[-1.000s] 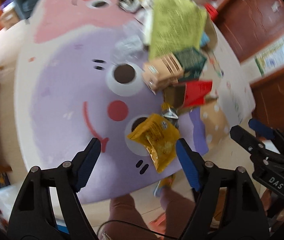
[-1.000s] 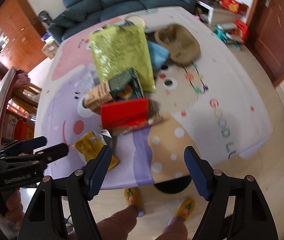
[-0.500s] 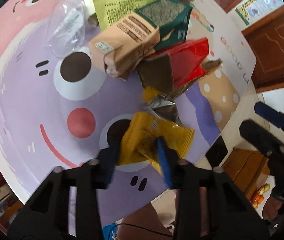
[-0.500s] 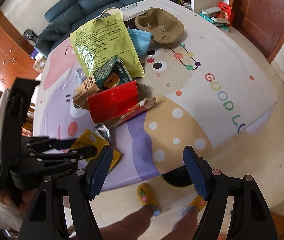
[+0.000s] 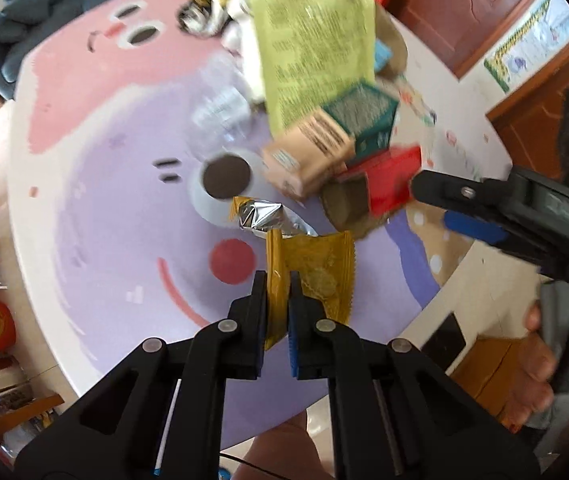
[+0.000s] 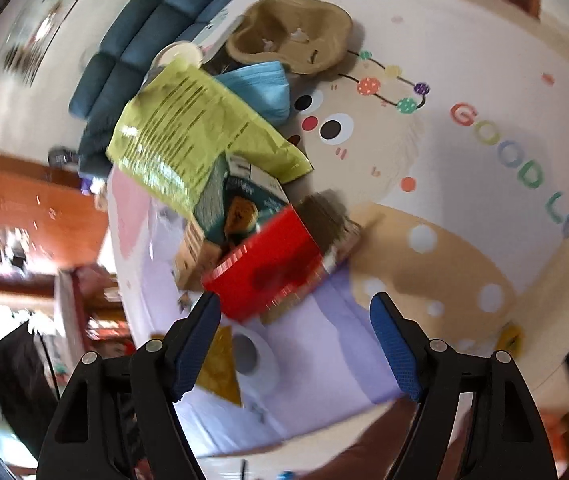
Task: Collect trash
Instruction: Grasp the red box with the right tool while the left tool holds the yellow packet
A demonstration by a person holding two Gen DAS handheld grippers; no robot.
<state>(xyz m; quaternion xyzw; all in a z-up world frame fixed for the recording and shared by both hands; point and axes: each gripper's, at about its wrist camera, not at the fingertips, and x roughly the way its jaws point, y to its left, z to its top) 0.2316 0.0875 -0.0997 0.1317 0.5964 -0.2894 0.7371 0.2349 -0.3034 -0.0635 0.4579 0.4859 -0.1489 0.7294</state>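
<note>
The left tongs (image 5: 278,296) are clamped on the near edge of a yellow snack wrapper (image 5: 316,276), which runs straight forward from the tips, long axis in line with the tongs, its far end just short of a crumpled foil wrapper (image 5: 258,216) on the table (image 5: 124,240). The right tongs (image 6: 294,344) stand apart with nothing between them, just short of a red box (image 6: 268,268) in the pile; its long side lies roughly across their gap.

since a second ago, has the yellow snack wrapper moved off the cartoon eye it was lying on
Yes. The yellow snack wrapper is now pinched in the left gripper, hanging beside the red cheek spot.
</note>
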